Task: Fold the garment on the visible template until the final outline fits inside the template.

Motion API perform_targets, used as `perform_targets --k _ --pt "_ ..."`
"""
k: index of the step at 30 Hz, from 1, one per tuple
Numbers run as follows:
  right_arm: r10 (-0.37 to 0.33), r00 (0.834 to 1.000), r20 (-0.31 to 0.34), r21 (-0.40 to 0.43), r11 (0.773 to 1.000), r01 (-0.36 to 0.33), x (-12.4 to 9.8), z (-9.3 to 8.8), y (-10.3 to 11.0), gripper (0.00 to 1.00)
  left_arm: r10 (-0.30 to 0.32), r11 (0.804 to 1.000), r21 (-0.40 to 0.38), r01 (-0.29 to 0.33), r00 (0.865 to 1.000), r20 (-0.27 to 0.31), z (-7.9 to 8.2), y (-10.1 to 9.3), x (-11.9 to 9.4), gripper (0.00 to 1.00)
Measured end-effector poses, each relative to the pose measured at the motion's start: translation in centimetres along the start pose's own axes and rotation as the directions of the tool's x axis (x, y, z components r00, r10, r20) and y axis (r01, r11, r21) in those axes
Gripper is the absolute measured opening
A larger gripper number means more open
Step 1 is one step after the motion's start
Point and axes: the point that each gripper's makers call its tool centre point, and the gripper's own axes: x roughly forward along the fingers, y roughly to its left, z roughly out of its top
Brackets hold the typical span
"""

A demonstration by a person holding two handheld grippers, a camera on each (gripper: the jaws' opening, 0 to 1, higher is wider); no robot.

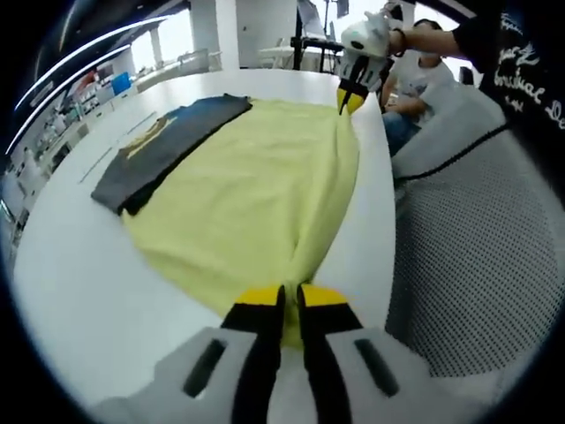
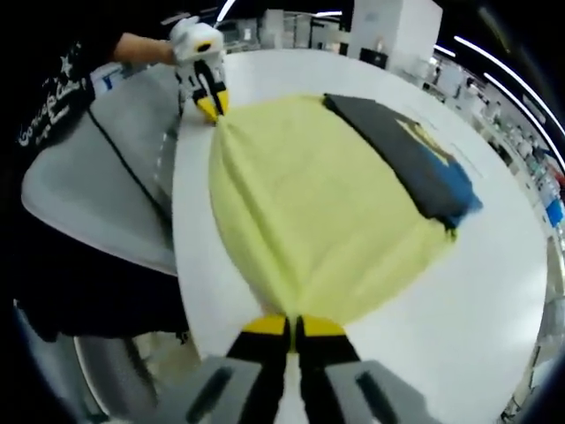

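Yellow garment [image 1: 256,203] stretches lengthwise from our left gripper [image 1: 291,305] at frame bottom toward our right gripper [image 1: 351,93], upper right. Both jaws pinch its edge closed. Dark template [image 1: 168,146] lies upper left.

Open-plan office or lab: long white table [image 1: 79,291], ceiling strip lights [image 2: 499,55], mesh chair [image 1: 477,256], distant desks.

The left gripper [image 1: 290,300], with yellow-tipped black jaws on a grey-white body, has its jaws pressed together on a bunched fold of the pale yellow cloth garment [image 1: 256,199] at the near edge of the white table [image 1: 79,300]. The right gripper [image 2: 292,327] pinches the same edge further along. A black-sleeved arm [image 1: 441,35] holds it.
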Motion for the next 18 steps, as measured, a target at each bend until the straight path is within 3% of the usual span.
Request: perform_targets --k 18 --pt "-0.022 0.998 0.061 0.065 0.998 0.018 -1.9 0.3 2.9 0.0 -0.004 0.997 -0.075 0.008 0.999 0.047 0.1 -2.9 -2.7 0.01"
